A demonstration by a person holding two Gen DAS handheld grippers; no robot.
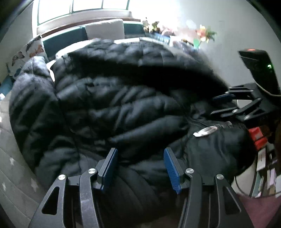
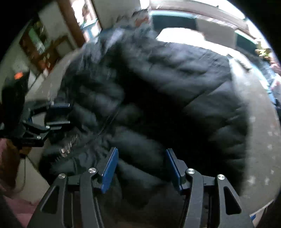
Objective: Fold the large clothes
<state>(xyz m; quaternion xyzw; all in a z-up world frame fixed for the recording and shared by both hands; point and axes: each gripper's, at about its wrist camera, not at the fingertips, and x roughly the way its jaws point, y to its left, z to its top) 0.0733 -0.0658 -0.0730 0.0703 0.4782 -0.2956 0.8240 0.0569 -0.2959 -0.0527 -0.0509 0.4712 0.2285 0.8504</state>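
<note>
Our left tongs (image 1: 139, 168) and right tongs (image 2: 140, 169) gape half-wide, empty, over the black puffer jacket (image 1: 112, 98) filling mid-frame on the bed (image 1: 15, 168). We judge its slippery bulk may spring unfolded unless gripped.

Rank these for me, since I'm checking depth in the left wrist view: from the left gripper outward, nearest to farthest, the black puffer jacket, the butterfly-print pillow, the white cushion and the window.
1. Black puffer jacket: directly beyond the left gripper, filling the middle.
2. Butterfly-print pillow: upper left, past the jacket's edge.
3. White cushion: top centre, behind the jacket.
4. Window: topmost, behind the cushion.
</note>
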